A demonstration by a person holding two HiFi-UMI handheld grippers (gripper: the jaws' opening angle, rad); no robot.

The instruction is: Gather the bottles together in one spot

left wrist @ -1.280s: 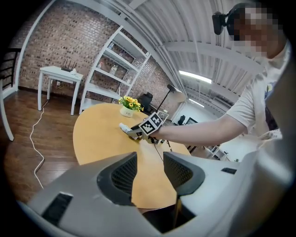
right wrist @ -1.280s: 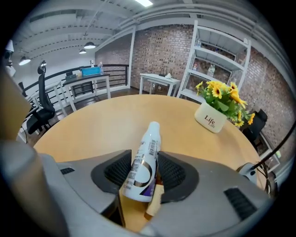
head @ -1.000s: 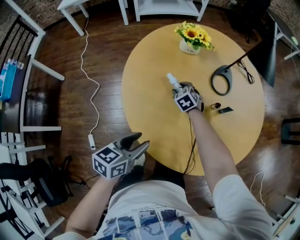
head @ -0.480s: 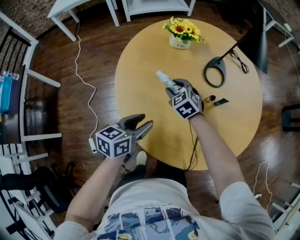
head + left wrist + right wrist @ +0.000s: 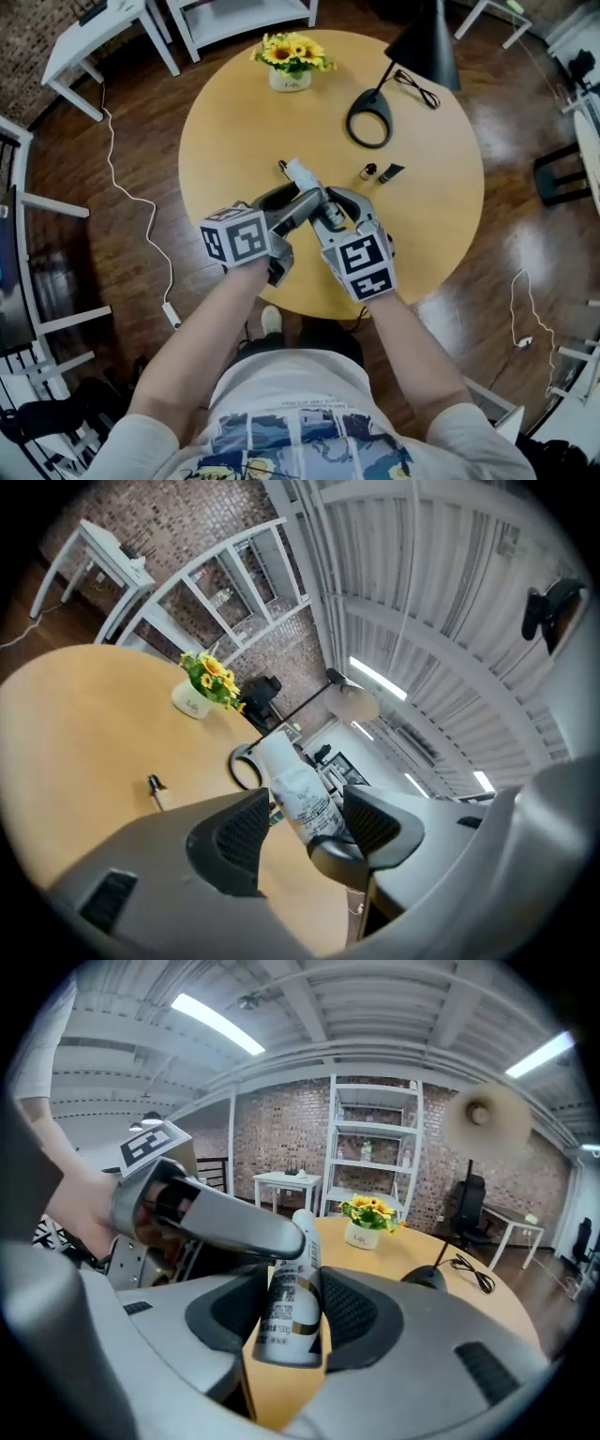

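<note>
Since the bottles need to end up in one spot, I carry the white spray bottle [image 5: 287,1309] clenched between the pads of my right gripper [image 5: 291,1324], label end in the jaws, nozzle end sticking out ahead. It's lifted off the round wooden table [image 5: 225,122], not resting on it. My left gripper [image 5: 309,825] comes in from the left and crosses the bottle's upper part. Its jaws have just been opening and now stand apart on either side of the bottle with gaps showing, so no grip there yet. Looks like a handover or a two-handed steady, my guess only. The right gripper does all the holding.

Around: beyond both grippers sits a white pot of sunflowers [image 5: 291,67]. Ahead and to the right of the right gripper is a black desk lamp, its ring base [image 5: 368,120] on the table. Between that base and the right gripper lie two small dark items [image 5: 380,172]; can't tell if either is a bottle. A white cable [image 5: 131,211] trails on the floor well left of the left gripper.

In the way: the two grippers crowd each other, one left jaw lying right over the bottle's neck. Table under them is otherwise bare, so setting down is easy.
</note>
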